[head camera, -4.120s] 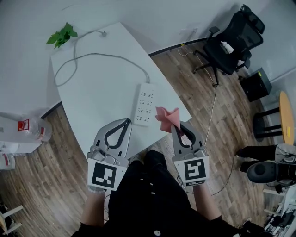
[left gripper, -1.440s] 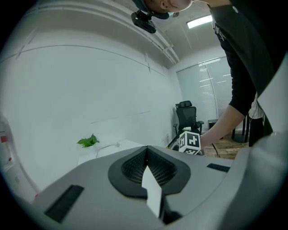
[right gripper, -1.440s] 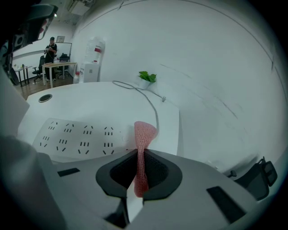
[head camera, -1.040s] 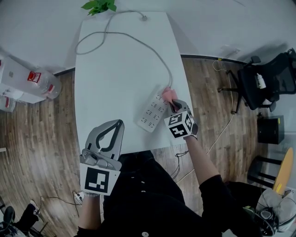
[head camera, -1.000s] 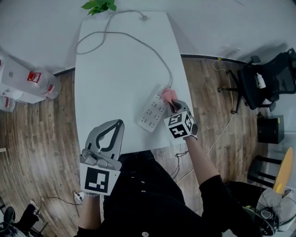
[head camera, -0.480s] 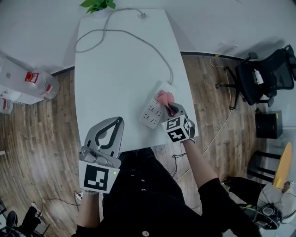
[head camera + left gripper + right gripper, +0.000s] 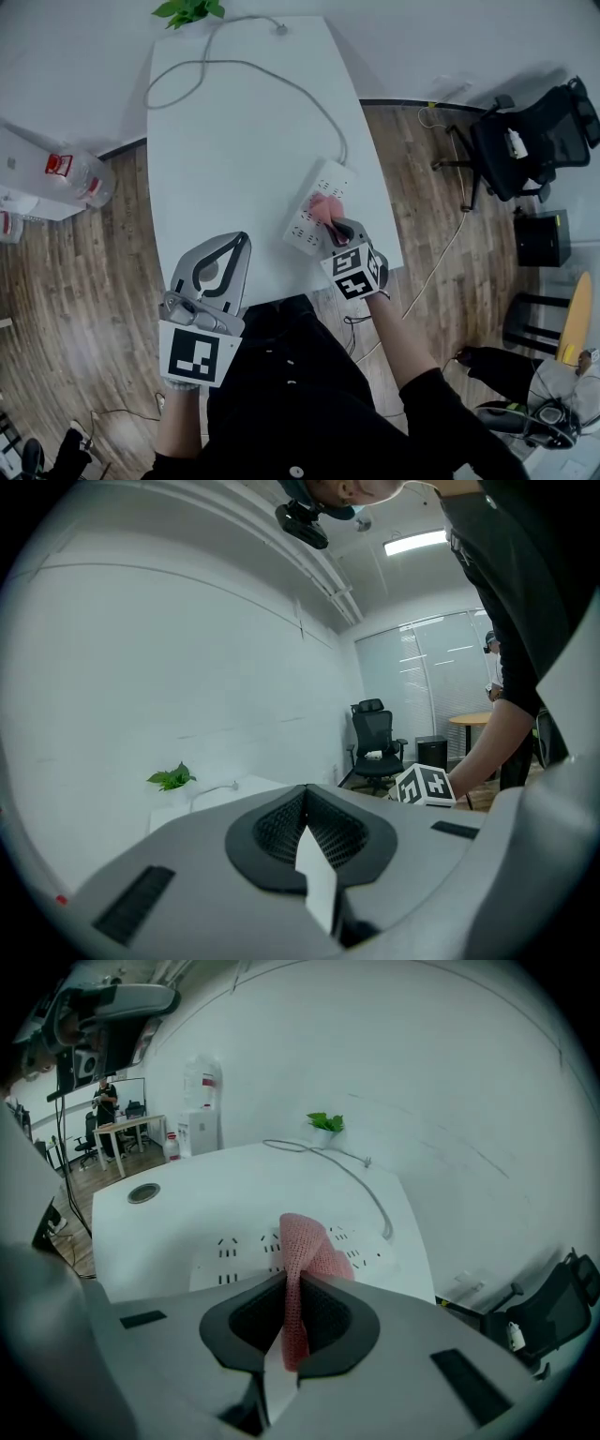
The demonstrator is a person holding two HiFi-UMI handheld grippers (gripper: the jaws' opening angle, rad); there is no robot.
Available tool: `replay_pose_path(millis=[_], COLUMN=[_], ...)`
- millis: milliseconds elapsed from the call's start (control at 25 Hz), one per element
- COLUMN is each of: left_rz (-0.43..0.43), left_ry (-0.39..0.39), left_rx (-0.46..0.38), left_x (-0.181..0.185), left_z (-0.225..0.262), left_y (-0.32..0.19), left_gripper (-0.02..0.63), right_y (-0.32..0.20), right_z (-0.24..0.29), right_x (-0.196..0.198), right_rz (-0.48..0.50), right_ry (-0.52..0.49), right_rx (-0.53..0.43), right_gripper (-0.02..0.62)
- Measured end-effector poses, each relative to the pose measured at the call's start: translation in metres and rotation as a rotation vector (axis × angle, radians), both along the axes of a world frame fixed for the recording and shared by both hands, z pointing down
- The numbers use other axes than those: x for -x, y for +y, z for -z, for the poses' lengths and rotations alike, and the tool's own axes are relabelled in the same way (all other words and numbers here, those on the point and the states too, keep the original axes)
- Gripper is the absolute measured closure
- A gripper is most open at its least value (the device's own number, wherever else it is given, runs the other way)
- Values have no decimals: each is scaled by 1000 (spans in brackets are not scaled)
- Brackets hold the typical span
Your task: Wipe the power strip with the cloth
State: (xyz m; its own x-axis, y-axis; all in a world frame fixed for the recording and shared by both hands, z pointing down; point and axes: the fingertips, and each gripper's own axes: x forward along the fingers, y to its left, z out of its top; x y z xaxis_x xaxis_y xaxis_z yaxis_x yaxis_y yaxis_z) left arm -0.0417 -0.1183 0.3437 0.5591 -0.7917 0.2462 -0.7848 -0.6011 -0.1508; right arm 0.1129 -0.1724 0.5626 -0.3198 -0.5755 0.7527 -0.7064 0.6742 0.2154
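Observation:
A white power strip (image 7: 307, 204) lies slantwise near the table's right front edge. My right gripper (image 7: 336, 226) is shut on a pink cloth (image 7: 324, 208), and the cloth is pressed on the strip's middle. In the right gripper view the cloth (image 7: 302, 1255) stands up between the shut jaws (image 7: 291, 1326), with the strip's sockets (image 7: 225, 1251) just beyond. My left gripper (image 7: 242, 240) is shut with nothing in it, held over the table's front edge, well left of the strip. The left gripper view shows its shut jaws (image 7: 307, 829) and the right gripper's marker cube (image 7: 424, 785).
The strip's grey cable (image 7: 234, 67) loops over the white table (image 7: 216, 141) to its far end, by a green plant (image 7: 187, 10). The table's right edge runs close beside the strip. An office chair (image 7: 525, 141) stands at the right, water bottles (image 7: 70, 173) at the left.
My right gripper has slid the cloth along the strip from its far end toward the middle, nearer to me. The left gripper has stayed put and shut.

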Motion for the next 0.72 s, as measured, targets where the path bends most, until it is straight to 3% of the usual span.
replay_pose_path(millis=[720], left_rz=[-49], left_ry=[12], left_rx=[-24], left_x=[7], left_z=[5], left_y=[4], left_gripper=[593], right_y=[63], right_z=[-1], right_x=[40], right_rz=[24], right_ry=[-52], right_rx=[49], right_gripper=[546])
